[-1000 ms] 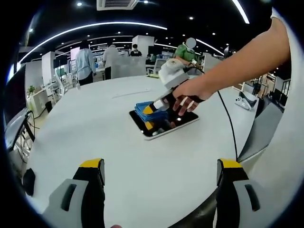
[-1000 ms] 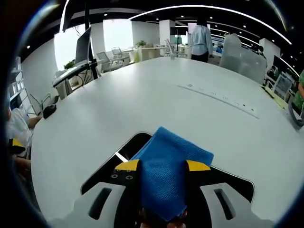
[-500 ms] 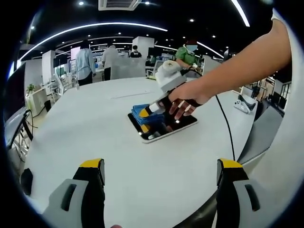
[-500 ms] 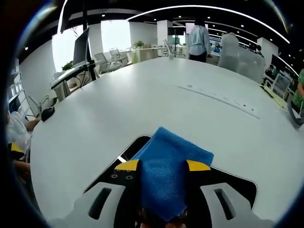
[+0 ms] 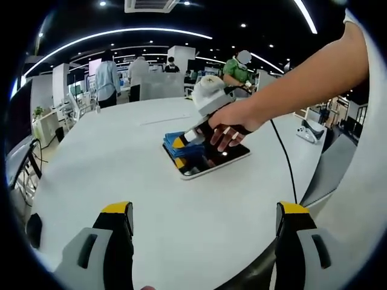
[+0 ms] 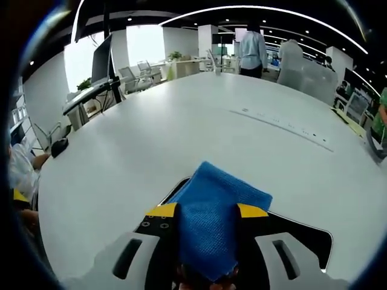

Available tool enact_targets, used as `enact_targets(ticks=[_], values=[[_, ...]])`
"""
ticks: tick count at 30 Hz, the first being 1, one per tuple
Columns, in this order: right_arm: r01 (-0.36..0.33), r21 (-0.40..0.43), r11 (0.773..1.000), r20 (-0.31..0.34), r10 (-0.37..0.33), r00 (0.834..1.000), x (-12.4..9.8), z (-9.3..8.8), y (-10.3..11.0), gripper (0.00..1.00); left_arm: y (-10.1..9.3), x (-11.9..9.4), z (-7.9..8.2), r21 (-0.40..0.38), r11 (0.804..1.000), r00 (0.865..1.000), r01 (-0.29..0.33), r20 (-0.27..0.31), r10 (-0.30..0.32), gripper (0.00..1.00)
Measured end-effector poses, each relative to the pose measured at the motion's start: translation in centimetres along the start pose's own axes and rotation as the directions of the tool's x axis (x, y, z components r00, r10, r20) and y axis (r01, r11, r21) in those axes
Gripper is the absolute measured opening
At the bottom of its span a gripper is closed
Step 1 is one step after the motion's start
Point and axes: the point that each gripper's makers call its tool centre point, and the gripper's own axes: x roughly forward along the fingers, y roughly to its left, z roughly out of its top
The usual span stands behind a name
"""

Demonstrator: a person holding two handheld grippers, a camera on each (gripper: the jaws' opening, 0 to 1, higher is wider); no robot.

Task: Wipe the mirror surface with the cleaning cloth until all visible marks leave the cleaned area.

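Mirror [image 5: 211, 159] lying flat on the white table [image 5: 121, 175], roughly mid-table, dark glass up with ceiling lights bouncing off it. Blue cleaning cloth [image 6: 211, 217] pinched between the yellow-tipped jaws of the right gripper [image 6: 207, 210], bunched up and sticking out past the tips, pressed down on the far-left end of the mirror as seen from the left gripper view. Right hand [image 5: 233, 124] wrapped around the gripper body, fingers curled over the glass.

Left gripper [image 5: 205, 211] hanging back near the table edge, well apart from the mirror, jaws spread wide, nothing between them.

Looks like mid-wipe, working the end of the glass. Can't make out any actual marks from either view, too small and too glary, so no calling it done. Next move probably: drag the cloth back across toward the other end with even pressure, flat contact, no lifting. Could also bring the idle gripper in to pin the frame, since a loose mirror on a slick tabletop might skate around.

People and desks in the background, not relevant.
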Motion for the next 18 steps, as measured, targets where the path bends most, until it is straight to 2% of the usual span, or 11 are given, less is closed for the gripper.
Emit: enact_targets(ticks=[18], values=[[0.000, -0.008, 1.000, -0.008, 0.000, 1.000, 0.4, 0.3, 1.1, 0.33, 0.3, -0.5, -0.4, 0.007, 1.000, 1.000, 0.025, -0.006, -0.025, 0.99]])
